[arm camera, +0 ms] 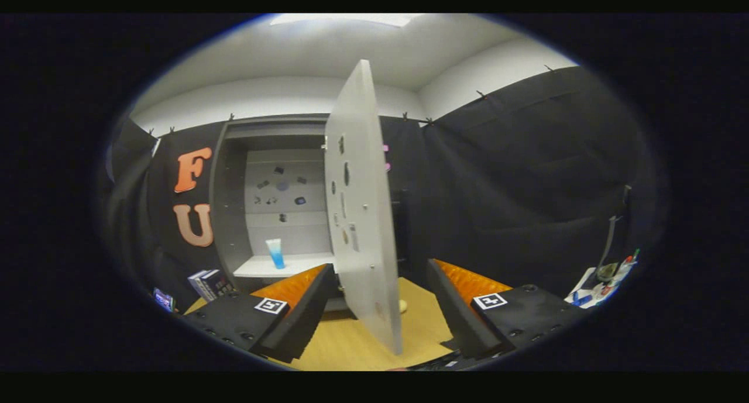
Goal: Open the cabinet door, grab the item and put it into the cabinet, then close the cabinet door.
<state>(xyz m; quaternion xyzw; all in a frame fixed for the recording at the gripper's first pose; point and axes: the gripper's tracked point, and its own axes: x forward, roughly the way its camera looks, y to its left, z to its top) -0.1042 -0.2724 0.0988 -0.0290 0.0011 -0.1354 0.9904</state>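
Black cloth backs the cabinet. Its door stands open between the spread jaws; a blue tube stands inside.

The cabinet stands on a wooden table, a blue tube upright on its shelf.

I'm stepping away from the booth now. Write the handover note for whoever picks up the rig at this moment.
Tool: open, holding nothing; the free edge of the cabinet door stands in the gap between its fingers, and neither finger presses on it as far as I can tell.
Things: the cabinet is beyond the fingers, its door swung wide open. The blue tube stands upright on the cabinet's shelf, inside.
Done: door opened, item placed inside.
Left: swing the door shut, probably by pushing it toward the cabinet front.
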